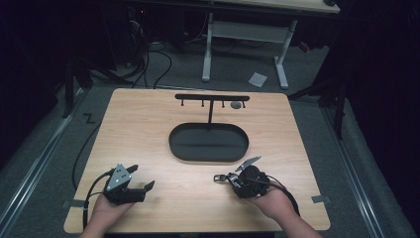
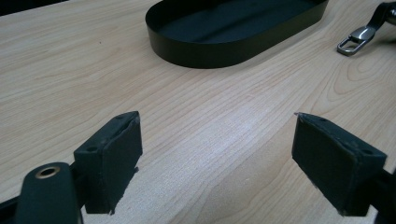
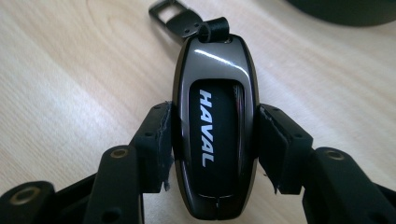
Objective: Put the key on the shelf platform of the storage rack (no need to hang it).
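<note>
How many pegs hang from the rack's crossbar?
4 pegs: at its left end, left of the post, right of it, and at its right end.

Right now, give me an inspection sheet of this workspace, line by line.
Surface: light wooden table, bare wood between the items.
Job's things: dark car key fob marked HAVAL, its strap and metal buckle lying on the wood; black oval tray with nothing seen in it; black hook rack rising from the tray's far side, a small round grey thing at one of its hooks.
Clutter: nothing seen on the table.
Grippers: left gripper open over bare wood; right gripper clamped on the fob's sides.
Cables: one trails from each gripper; more lie on the floor behind.
Surroundings: dark room, grey floor, white desk frame beyond.
</note>
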### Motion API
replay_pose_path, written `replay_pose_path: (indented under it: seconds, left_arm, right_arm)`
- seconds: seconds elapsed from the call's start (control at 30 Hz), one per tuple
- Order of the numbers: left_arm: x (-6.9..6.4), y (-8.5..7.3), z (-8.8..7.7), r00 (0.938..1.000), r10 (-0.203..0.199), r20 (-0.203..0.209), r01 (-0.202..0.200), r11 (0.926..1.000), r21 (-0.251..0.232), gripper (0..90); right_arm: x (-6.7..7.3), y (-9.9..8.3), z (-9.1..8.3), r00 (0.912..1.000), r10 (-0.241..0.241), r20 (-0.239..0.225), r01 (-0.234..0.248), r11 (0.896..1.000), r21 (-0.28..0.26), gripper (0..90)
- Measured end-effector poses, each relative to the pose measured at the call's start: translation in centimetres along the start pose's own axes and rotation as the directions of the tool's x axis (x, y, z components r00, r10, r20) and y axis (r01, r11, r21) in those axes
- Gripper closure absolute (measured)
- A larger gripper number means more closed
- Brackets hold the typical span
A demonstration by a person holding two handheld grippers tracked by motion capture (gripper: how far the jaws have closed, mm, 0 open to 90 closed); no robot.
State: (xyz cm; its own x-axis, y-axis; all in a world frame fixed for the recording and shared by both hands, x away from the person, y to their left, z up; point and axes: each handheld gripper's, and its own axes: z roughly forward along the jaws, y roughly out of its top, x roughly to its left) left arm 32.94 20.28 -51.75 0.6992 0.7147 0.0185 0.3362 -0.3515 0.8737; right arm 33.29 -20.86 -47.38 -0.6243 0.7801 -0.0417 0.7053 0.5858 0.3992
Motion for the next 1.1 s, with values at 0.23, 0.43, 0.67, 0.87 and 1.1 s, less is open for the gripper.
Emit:
replay_pose_path:
  seconds: [0.23, 0.43, 0.67, 0.87, 1.1]
  left_arm:
    - [0.0, 0.0, -0.1, 1.0000, 0.001, 0.000, -0.001, 1.0000, 0.001, 16.8]
    - [0.1, -0.1, -0.2, 1.0000, 0.000, -0.004, 0.000, 1.0000, 0.000, 16.8]
    - [0.2, -0.1, -0.4, 0.9999, -0.008, -0.009, 0.008, 1.0000, -0.004, 16.8]
    - [0.2, -0.1, -0.4, 0.9999, -0.009, -0.007, 0.009, 1.0000, -0.003, 16.8]
    - [0.2, -0.1, -0.4, 1.0000, -0.009, -0.004, 0.009, 1.0000, -0.004, 16.9]
  right_arm:
    - [-0.7, 0.9, -1.3, 0.9993, 0.017, 0.032, -0.015, 0.999, -0.046, 48.9]
    - [-1.5, 1.3, -2.0, 0.9976, 0.040, 0.056, -0.036, 0.997, -0.069, 48.9]
    - [-2.7, 2.1, -2.6, 0.9946, 0.059, 0.085, -0.051, 0.995, -0.091, 48.9]
    - [-3.2, 2.8, -3.3, 0.9924, 0.069, 0.102, -0.058, 0.992, -0.109, 49.0]
    - [-4.0, 4.4, -3.4, 0.9892, 0.077, 0.125, -0.064, 0.992, -0.110, 49.0]
